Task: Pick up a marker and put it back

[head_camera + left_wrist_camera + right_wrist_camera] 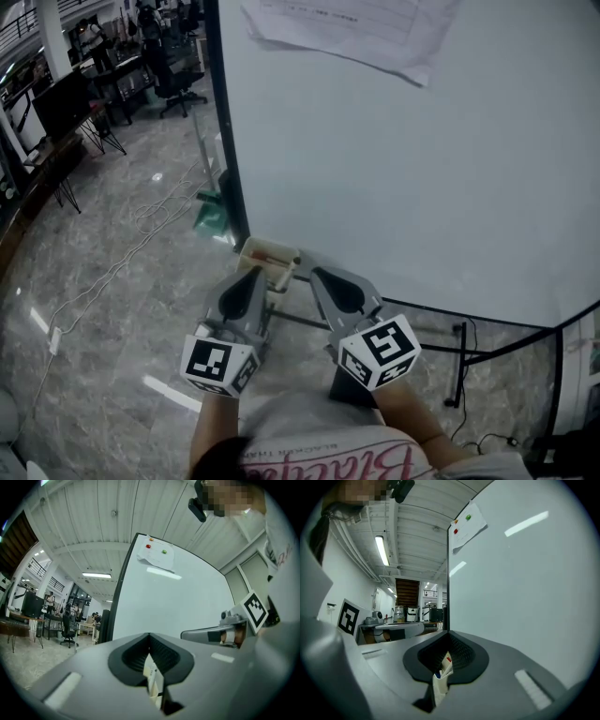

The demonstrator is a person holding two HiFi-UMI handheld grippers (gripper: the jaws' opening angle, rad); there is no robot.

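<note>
Markers (446, 660) with red and blue ends are seen in a white holder (267, 257) at the lower corner of the whiteboard (403, 169), above a marble floor (103, 309). Office chairs (173, 80) are seen at 11 o'clock. The left gripper (255, 273) and right gripper (314, 274) are held just beside the holder, at its 6 o'clock. Both are clenched with jaws together and nothing is grasped

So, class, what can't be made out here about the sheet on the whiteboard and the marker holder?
- Sheet: head view, print too small, top cut by frame edge.
- Marker holder: head view, partly behind the left hand-held gripper; contents unclear.
- Gripper views: jaws hide all but a sliver of it.
</note>
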